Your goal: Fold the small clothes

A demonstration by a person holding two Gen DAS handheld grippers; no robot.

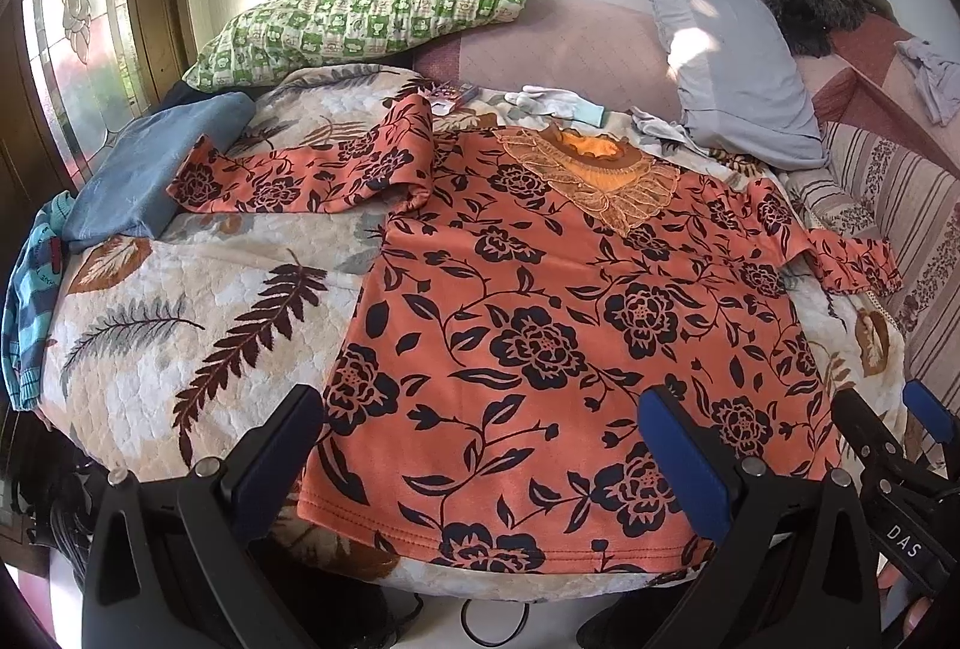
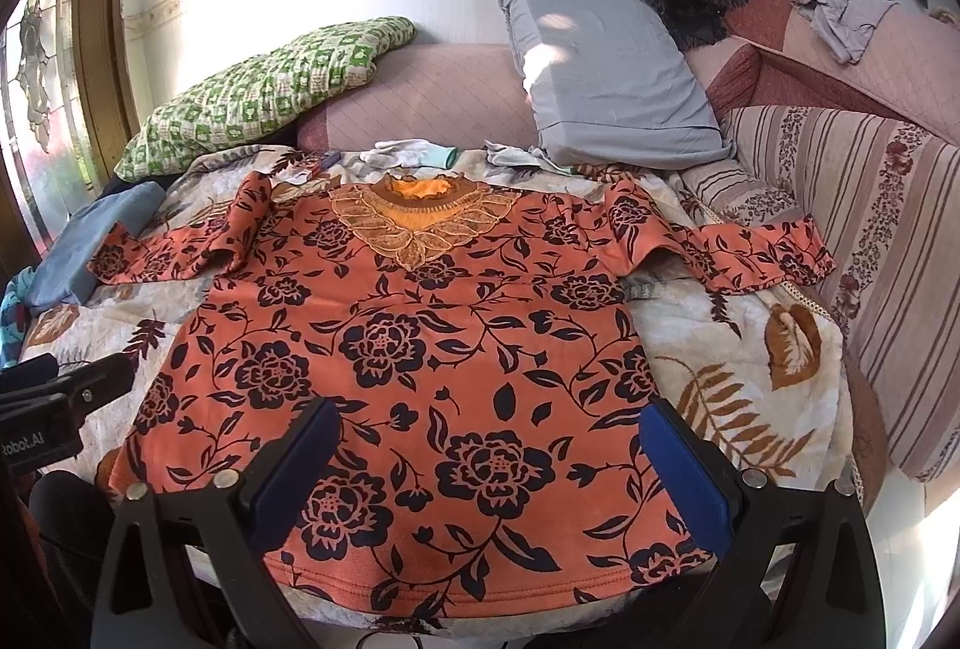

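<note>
An orange shirt with black flowers (image 1: pixel 558 325) lies spread flat, front up, on a leaf-patterned quilt (image 1: pixel 180 325), lace collar (image 1: pixel 594 175) far from me. Both sleeves lie stretched out sideways. It also shows in the right wrist view (image 2: pixel 408 367). My left gripper (image 1: pixel 480 439) is open and empty, hovering over the shirt's near hem at its left part. My right gripper (image 2: pixel 489 457) is open and empty above the middle of the hem. The right gripper also shows at the right edge of the left wrist view (image 1: pixel 894 427).
A folded blue garment (image 1: pixel 150 169) lies left of the shirt. A green checked pillow (image 1: pixel 366 12) and a grey pillow (image 1: pixel 726 48) lie behind. White gloves (image 1: pixel 552 102) lie past the collar. A striped cushion (image 2: pixel 852 241) stands on the right. A window (image 1: pixel 78 48) is at left.
</note>
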